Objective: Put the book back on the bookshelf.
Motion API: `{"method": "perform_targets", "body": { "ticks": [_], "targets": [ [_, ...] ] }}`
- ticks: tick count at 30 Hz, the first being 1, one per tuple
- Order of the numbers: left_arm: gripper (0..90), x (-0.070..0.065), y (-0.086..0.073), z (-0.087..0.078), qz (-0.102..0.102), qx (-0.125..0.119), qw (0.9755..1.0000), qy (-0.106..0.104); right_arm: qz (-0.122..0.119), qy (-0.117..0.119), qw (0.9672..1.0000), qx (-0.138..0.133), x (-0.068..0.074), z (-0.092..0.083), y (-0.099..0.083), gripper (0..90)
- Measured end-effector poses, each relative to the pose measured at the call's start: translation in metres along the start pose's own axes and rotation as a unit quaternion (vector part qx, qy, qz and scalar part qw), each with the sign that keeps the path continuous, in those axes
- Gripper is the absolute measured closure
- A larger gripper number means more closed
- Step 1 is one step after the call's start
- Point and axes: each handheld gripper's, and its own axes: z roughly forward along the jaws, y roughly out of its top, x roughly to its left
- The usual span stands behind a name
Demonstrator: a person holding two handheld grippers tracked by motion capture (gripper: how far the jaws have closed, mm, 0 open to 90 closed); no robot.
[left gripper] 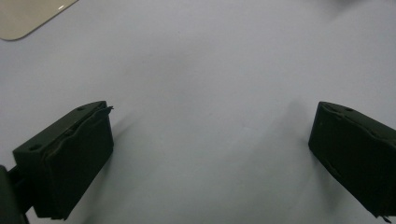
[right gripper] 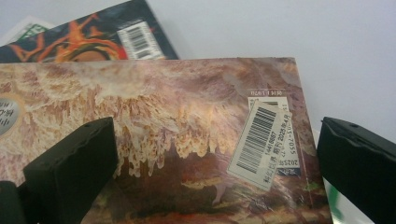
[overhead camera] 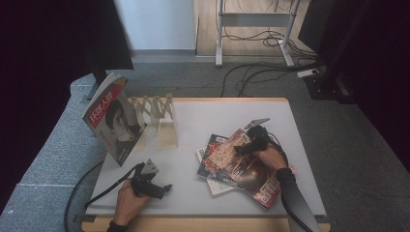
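White table (overhead camera: 193, 193): magazines (overhead camera: 239, 166), rack (overhead camera: 157, 118).

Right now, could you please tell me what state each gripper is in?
Left gripper: open, holding nothing, above the bare table.
Right gripper: open, over the top magazine, not gripping it.

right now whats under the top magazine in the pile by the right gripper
Under the top magazine lies a dark orange-patterned magazine, and below it a white-edged one. Only their edges and corners show; the rest is covered.
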Motion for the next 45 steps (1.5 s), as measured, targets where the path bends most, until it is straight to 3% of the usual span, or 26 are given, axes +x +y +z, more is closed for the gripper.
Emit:
{"method": "perform_targets", "body": {
  "ticks": [9, 12, 18, 23, 25, 27, 34, 41, 45],
  "targets": [
    [0.0, 0.0, 0.004, 0.001, 0.0, 0.004, 1.0, -0.003, -0.041, 0.027, 0.9988, 0.006, 0.029, 0.007, 0.008, 0.0],
    [1.5, 0.0, 0.007, 0.001, -0.011, -0.016, 0.9996, -0.021, -0.053, 0.032, 0.998, 0.01, 0.038, 0.008, 0.01, 0.0],
    [4.2, 0.002, 0.014, -0.008, -0.029, -0.064, 0.996, -0.055, -0.074, 0.047, 0.9961, 0.012, 0.056, 0.01, 0.012, 0.0],
    [4.4, 0.003, 0.018, -0.012, -0.032, -0.078, 0.994, -0.069, -0.087, 0.06, 0.9943, 0.01, 0.071, 0.013, 0.014, 0.0],
    [4.2, -0.002, 0.023, -0.012, -0.006, -0.059, 0.997, -0.05, -0.094, 0.065, 0.9934, 0.01, 0.076, 0.014, 0.015, 0.0],
    [3.3, -0.011, 0.032, -0.011, 0.025, -0.044, 0.998, -0.037, -0.097, 0.068, 0.9929, 0.01, 0.08, 0.015, 0.016, 0.0],
    [3.1, -0.029, 0.065, -0.002, 0.059, -0.035, 0.9958, -0.061, -0.107, 0.072, 0.9916, 0.008, 0.089, 0.015, 0.016, 0.0],
    [3.6, -0.052, 0.098, 0.012, 0.098, -0.031, 0.9921, -0.072, -0.11, 0.067, 0.9917, 0.001, 0.094, 0.014, 0.015, 0.0],
    [4.0, -0.063, 0.112, 0.023, 0.116, -0.028, 0.99, -0.076, -0.124, 0.06, 0.9905, -0.001, 0.099, 0.009, 0.012, 0.0]
  ]
}}
